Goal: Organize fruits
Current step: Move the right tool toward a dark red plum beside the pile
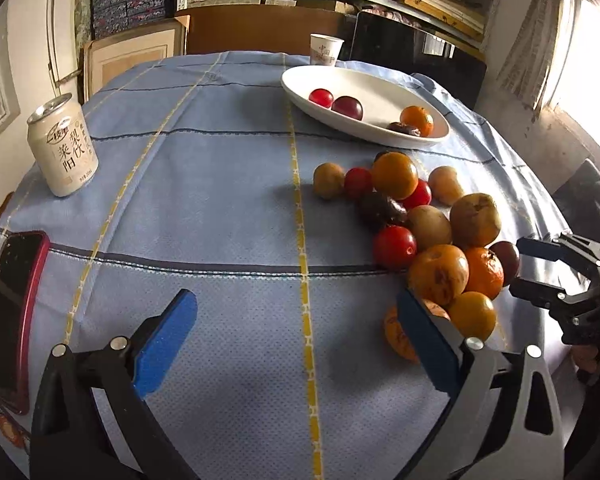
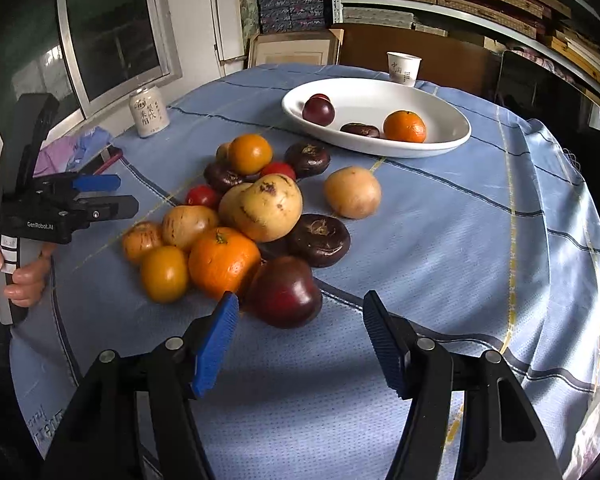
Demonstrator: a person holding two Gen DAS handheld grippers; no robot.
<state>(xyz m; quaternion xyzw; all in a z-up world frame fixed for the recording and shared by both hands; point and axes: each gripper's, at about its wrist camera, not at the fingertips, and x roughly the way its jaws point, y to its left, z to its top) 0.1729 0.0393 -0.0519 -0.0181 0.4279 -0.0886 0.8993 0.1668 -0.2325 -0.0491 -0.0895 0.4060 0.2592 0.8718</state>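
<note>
The bench (image 2: 440, 240) has a blue cloth on it. The white dish (image 2: 440, 98) sits toward the back of the bench. It is a long oval, and in the right wrist view its long side runs left to right.

The job looks just started. Only a few fruits are in the white dish: an orange (image 2: 405, 126), a dark red plum (image 2: 318, 111), a flat dark fruit (image 2: 360, 130), and a small red tomato (image 1: 321, 97) seen from the left wrist view. Most of the fruit is not put away yet. The big fruit pile (image 2: 236, 224) lies on the cloth in front of the white dish, well apart from it. One pale round fruit (image 2: 352, 192) sits alone between the pile and the white dish. The round fruits do not point any clear way.

The right gripper (image 2: 300, 340) has its fingers spread wide and holds nothing. A big dark red plum (image 2: 285, 297) on the near side of the pile is just ahead of it, toward its left finger.

The left gripper (image 1: 296, 340) also has its fingers spread wide and holds nothing. Its right finger is beside an orange fruit (image 1: 398, 334) at the near end of the pile; I cannot tell if they touch.

A drink can (image 1: 62, 146) and a paper cup (image 2: 403, 68) also stand on the bench, the cup just behind the white dish.
</note>
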